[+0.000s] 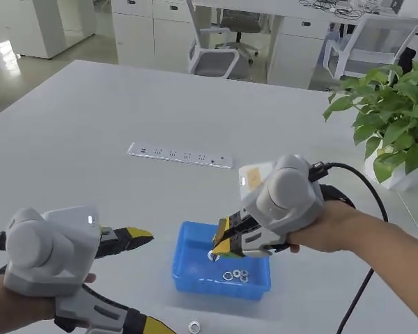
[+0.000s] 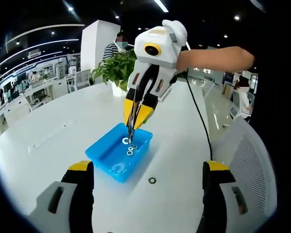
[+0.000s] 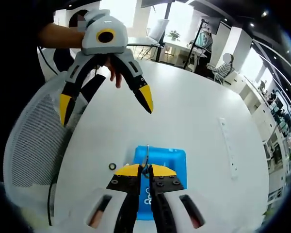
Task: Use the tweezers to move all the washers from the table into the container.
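A blue container (image 1: 188,261) stands on the white table (image 1: 125,111) with several washers (image 1: 235,275) in it. My right gripper (image 1: 223,240) hangs over its left half, shut on thin tweezers (image 2: 131,128) that point down into it. A washer (image 2: 125,141) lies right at the tweezers' tips; whether they pinch it I cannot tell. One loose washer (image 1: 194,325) rests on the table just in front of the container, also visible as washer (image 2: 152,180) and washer (image 3: 112,166). My left gripper (image 1: 152,282) stays open left of the container, holding nothing.
A white power strip (image 1: 180,155) lies further back on the table. A potted plant (image 1: 393,104) stands at the right edge. The right gripper's black cable (image 1: 373,202) trails off to the right. Office chairs (image 1: 216,49) stand beyond the table.
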